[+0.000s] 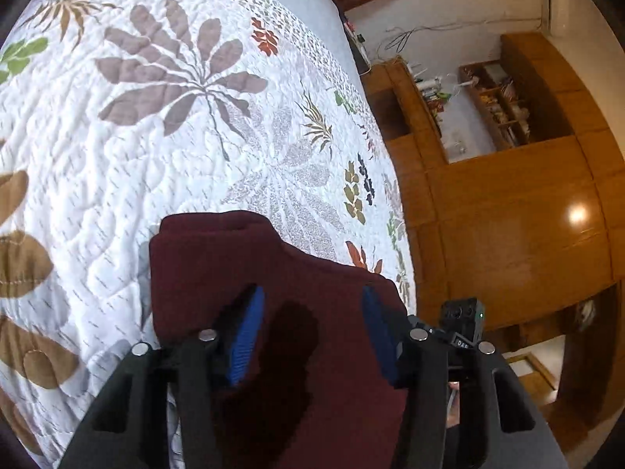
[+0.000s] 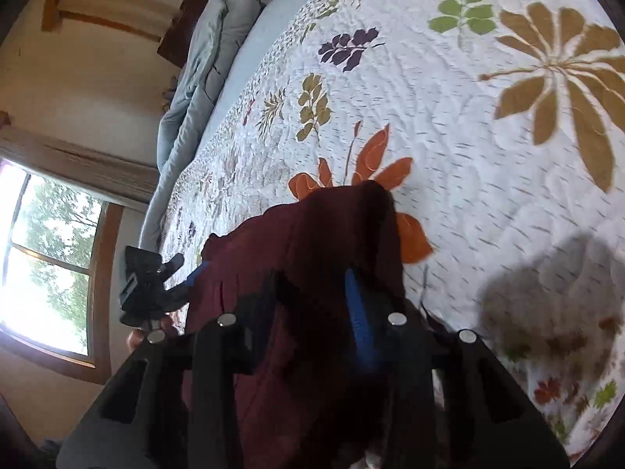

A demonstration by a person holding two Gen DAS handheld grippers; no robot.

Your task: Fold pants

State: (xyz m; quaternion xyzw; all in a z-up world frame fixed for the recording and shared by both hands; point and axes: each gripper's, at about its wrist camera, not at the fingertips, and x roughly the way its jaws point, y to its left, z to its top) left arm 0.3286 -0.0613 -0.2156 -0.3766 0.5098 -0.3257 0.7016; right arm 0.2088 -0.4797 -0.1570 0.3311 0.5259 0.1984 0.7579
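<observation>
Maroon pants [image 1: 218, 269] over floral quilt [image 1: 117, 179]; wooden cabinets [image 1: 508, 203] beyond.

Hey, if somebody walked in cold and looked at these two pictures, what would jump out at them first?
Probably the dark maroon pants, draped between the blue-padded fingers of the left gripper and of the right gripper, low in both views. Behind them spreads the white quilt with big leaf prints in brown, orange and green. A bright window glows at the left edge of the right wrist view.
</observation>
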